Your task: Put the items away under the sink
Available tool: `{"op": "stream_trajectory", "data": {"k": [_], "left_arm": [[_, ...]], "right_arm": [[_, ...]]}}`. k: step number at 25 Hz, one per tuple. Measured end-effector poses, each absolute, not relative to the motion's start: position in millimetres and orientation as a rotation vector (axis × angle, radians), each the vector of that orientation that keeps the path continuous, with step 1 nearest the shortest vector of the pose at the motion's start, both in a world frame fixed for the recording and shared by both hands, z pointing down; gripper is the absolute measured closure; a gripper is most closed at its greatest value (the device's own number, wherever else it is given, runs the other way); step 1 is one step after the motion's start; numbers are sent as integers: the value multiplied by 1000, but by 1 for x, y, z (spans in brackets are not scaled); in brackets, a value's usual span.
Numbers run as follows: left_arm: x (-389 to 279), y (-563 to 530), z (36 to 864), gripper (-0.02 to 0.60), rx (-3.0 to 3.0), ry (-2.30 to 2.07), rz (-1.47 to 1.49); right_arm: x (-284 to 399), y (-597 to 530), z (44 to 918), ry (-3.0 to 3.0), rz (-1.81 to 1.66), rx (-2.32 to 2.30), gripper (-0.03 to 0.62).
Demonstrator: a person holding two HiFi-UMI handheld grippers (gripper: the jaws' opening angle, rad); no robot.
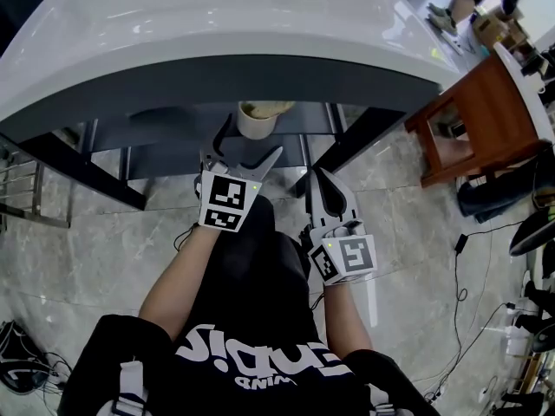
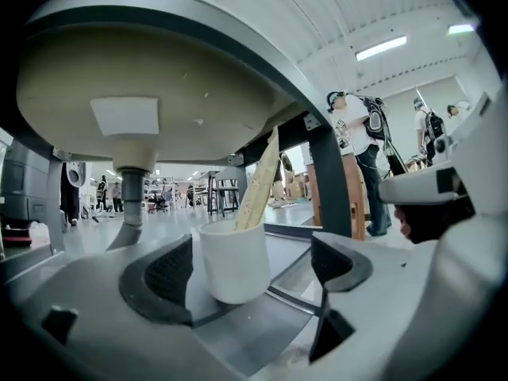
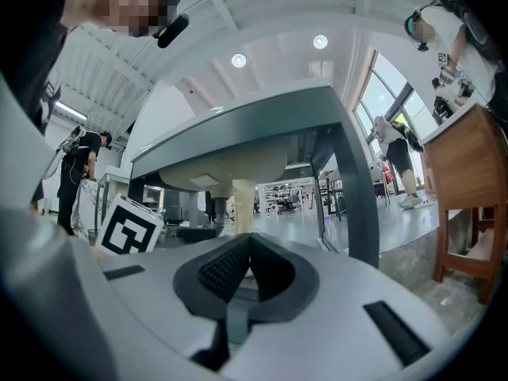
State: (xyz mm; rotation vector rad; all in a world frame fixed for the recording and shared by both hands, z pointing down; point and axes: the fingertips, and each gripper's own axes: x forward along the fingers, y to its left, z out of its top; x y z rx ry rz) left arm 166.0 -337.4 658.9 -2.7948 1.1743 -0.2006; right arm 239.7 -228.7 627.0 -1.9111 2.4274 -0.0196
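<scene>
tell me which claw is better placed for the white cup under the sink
Left. The left claw is open with the white cup between its jaws, under the sink; the right claw is shut, empty, further back.

I'm looking along the smooth, matt grey plastic of my left gripper [image 1: 245, 152], its black pads [image 2: 171, 272] showing a rough, knurled grain. The white cup [image 2: 234, 260] is looking matt and smooth, the pale stick [image 2: 260, 185] in it speckled and grainy. The sink's underside [image 2: 159, 78] is showing dull beige, the countertop [image 1: 260, 7] is gleaming glossy white, the floor [image 1: 104, 258] is shining like polished stone, and the side table [image 1: 486, 120] is showing brown wood.
</scene>
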Motion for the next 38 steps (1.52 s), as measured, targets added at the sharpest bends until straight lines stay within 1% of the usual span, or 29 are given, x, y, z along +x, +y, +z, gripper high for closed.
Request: {"op": "stream_trajectory", "data": {"k": [2, 3, 4, 5, 6, 7, 10, 11, 19, 25, 28, 32, 38], "left_arm": [[161, -327, 660, 97, -2833, 1146, -194], [159, -323, 660, 116, -2847, 1133, -192], [157, -318, 659, 183, -2852, 1124, -189], [154, -315, 659, 302, -2848, 1121, -186], [152, -311, 659, 375, -2842, 1119, -186], [150, -308, 659, 409, -2840, 1115, -187], [144, -301, 660, 541, -2842, 1116, -186], [142, -300, 660, 560, -2849, 1115, -184], [142, -276, 651, 561, -2926, 990, -181], [133, -236, 614, 562, -3017, 912, -193], [115, -211, 572, 563, -3059, 878, -203], [124, -192, 501, 563, -3089, 828, -228], [124, -187, 375, 563, -3089, 808, -267]], "right_arm": [[236, -229, 626, 2429, -18, -1910, 576], [235, -229, 626, 2429, -18, -1909, 576], [233, -228, 626, 2430, -19, -1907, 576], [232, -228, 626, 2432, -19, -1904, 576], [231, -227, 626, 2433, -19, -1902, 576], [229, -226, 626, 2435, -19, -1901, 576], [224, -226, 626, 2442, -19, -1897, 576], [222, -227, 627, 2445, -20, -1895, 576], [210, -232, 631, 2466, -70, -1878, 576], [200, -214, 595, 2475, -209, -1877, 576], [184, -196, 565, 2494, -315, -1872, 576], [182, -180, 510, 2553, -395, -1845, 576], [183, -180, 388, 2579, -423, -1835, 576]]}}
